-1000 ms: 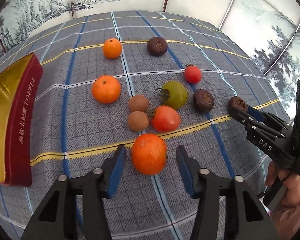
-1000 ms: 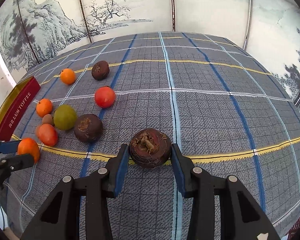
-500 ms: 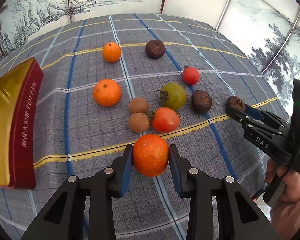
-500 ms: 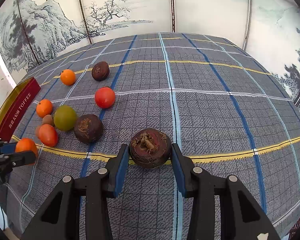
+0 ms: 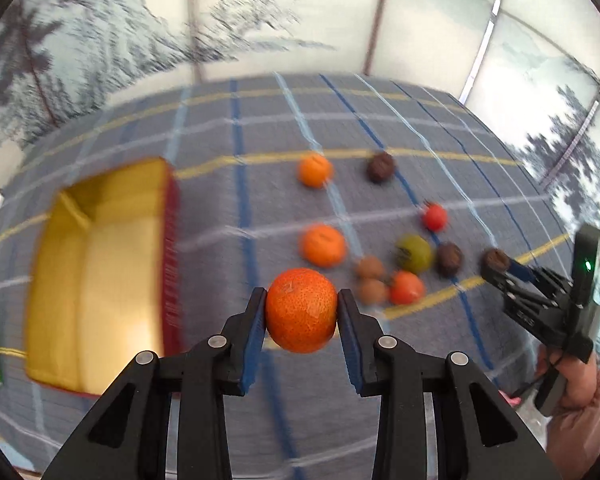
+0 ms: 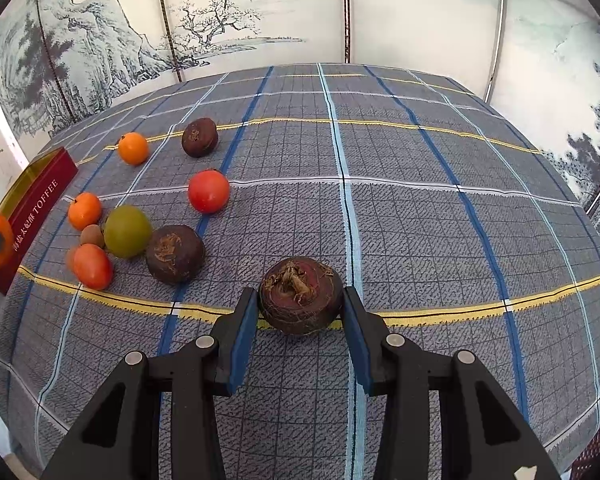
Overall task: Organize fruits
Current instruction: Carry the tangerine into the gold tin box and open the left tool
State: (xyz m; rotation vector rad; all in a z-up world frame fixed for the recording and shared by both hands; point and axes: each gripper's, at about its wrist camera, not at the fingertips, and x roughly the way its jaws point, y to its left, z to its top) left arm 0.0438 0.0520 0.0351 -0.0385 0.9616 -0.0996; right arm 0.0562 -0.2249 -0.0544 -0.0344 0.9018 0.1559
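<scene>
So the biggest thing is the plaid tablecloth [image 6: 420,208], grey with blue and yellow lines. On its left side sits the toffee tin [image 5: 100,272] — gold inside, red wall, lid off. The left gripper [image 5: 301,312] has its pads clamped on an orange [image 5: 301,310], held up off the cloth just right of the tin. The right gripper [image 6: 301,306] is closed on a dark brown fruit [image 6: 300,296] that sits over the yellow line. Loose between them — two more oranges, two red tomatoes, a green tomato [image 6: 127,231], two other brown fruits.
</scene>
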